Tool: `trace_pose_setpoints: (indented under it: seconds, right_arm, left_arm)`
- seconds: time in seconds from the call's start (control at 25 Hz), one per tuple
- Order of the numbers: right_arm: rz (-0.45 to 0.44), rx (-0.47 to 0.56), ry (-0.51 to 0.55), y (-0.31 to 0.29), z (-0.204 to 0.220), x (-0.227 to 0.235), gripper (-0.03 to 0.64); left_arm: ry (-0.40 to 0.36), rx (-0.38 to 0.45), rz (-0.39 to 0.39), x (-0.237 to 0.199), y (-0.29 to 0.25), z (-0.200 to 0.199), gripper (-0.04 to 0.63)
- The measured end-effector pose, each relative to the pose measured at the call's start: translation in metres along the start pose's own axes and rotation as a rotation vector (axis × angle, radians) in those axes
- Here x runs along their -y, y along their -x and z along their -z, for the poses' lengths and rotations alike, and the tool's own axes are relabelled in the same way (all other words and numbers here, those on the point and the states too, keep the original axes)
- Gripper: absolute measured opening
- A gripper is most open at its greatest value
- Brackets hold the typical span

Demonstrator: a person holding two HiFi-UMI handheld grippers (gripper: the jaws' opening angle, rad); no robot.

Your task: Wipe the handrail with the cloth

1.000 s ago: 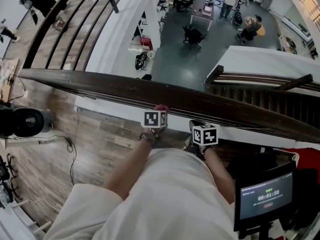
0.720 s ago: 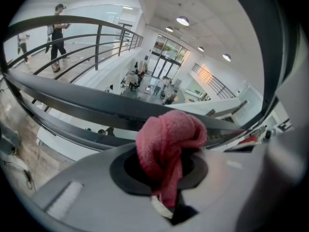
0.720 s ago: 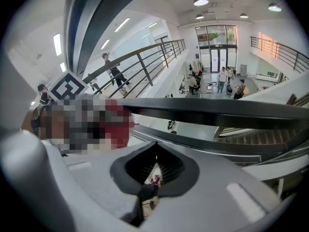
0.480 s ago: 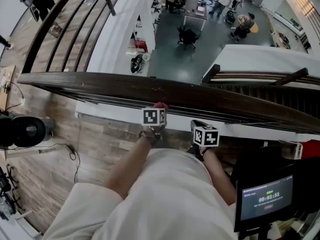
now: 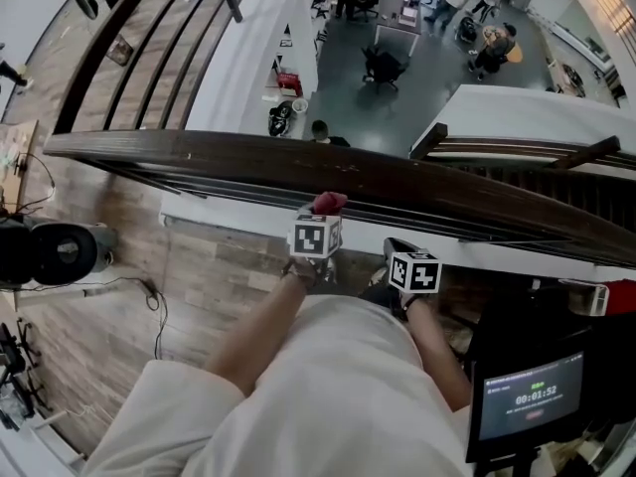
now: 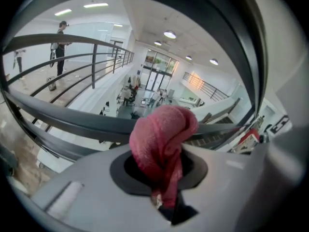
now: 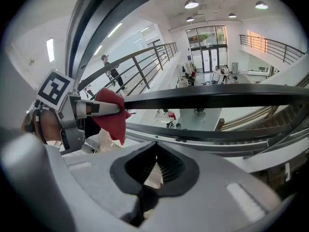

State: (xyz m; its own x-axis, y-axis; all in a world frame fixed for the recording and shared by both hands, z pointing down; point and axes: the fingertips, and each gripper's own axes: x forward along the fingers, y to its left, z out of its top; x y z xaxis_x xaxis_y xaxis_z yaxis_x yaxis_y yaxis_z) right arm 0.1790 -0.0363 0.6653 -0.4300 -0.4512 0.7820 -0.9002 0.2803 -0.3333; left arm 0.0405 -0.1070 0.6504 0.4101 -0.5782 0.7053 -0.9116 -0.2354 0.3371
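Nearest, the person's pale sleeves ran out to both tools. The left gripper (image 5: pixel 320 223) had its fingers clamped on the red cloth (image 5: pixel 329 203), which bunched up out of them right at the near edge of the handrail (image 5: pixel 199 153). Whether it pressed on the wood could not be told. The right gripper (image 5: pixel 401 256) hung just beside and lower, short of the rail, its fingers drawn together on nothing. The wiping looked barely under way at best. The cloth sat near the rail's middle, long dark stretches ran off to either side, and no wiped streak marked finished ground. The rail's top was dark, smooth wood with a dull sheen. Beneath it lay a plank floor (image 5: pixel 209 276), with a timer screen (image 5: pixel 525 397) at the right and stairs (image 5: pixel 542 189) beyond. Far below was an open hall where people (image 5: pixel 494 48) gathered around desks.
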Motion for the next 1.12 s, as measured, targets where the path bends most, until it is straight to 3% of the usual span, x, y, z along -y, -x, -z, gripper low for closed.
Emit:
trace_pose_setpoints:
  seconds: [0.2, 0.44, 0.6, 1.12]
  right_arm:
    - [0.002, 0.023, -0.017, 0.012, -0.001, 0.009, 0.003]
    - [-0.014, 0.042, -0.045, 0.028, 0.005, 0.024, 0.003]
    - [-0.047, 0.047, -0.041, 0.027, 0.009, 0.018, 0.003]
    - [-0.041, 0.037, -0.047, 0.018, 0.014, 0.016, 0.003]
  left_arm:
    - [-0.031, 0.050, 0.081, 0.032, -0.002, -0.009, 0.084]
    - [-0.100, 0.163, 0.159, 0.082, -0.006, -0.049, 0.083]
    - [-0.180, 0.168, 0.096, 0.079, -0.022, -0.052, 0.083]
    - [-0.159, 0.228, -0.030, 0.024, -0.012, -0.046, 0.084]
